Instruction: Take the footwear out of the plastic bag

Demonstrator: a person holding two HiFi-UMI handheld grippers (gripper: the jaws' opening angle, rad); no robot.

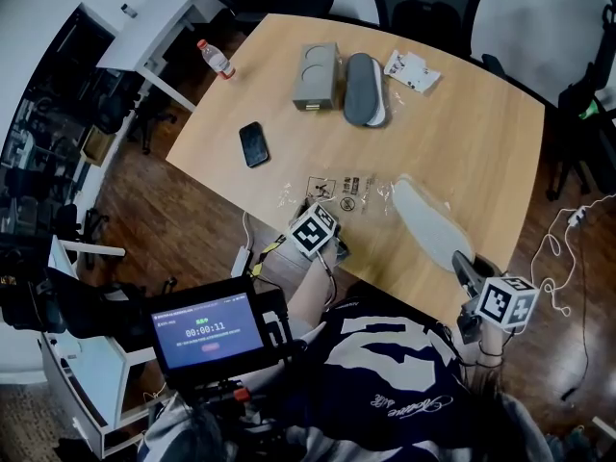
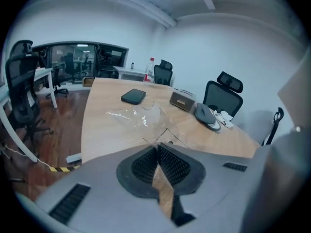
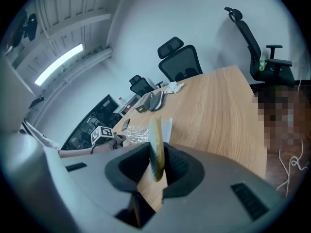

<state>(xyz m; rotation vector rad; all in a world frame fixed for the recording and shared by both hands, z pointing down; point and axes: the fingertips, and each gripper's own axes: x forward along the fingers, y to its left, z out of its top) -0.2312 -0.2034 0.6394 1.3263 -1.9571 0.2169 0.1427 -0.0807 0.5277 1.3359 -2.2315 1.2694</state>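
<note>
A clear plastic bag (image 1: 339, 193) lies crumpled on the wooden table (image 1: 452, 133) near its front edge. My left gripper (image 1: 328, 214) is shut on the bag's near edge; in the left gripper view (image 2: 158, 147) the film runs out from between the closed jaws to the bag (image 2: 138, 115). A pale slipper (image 1: 428, 221) lies slanted to the right of the bag, its far tip at the bag's right end. My right gripper (image 1: 466, 264) is shut on the slipper's near end. In the right gripper view (image 3: 158, 154) the slipper (image 3: 155, 140) stands on edge between the jaws.
At the back of the table are a second grey slipper (image 1: 364, 89), a grey box (image 1: 317, 75), a white packet (image 1: 412, 70), a black phone (image 1: 253, 143) and a water bottle (image 1: 216, 59). Office chairs ring the table. A timer screen (image 1: 207, 330) sits at my chest.
</note>
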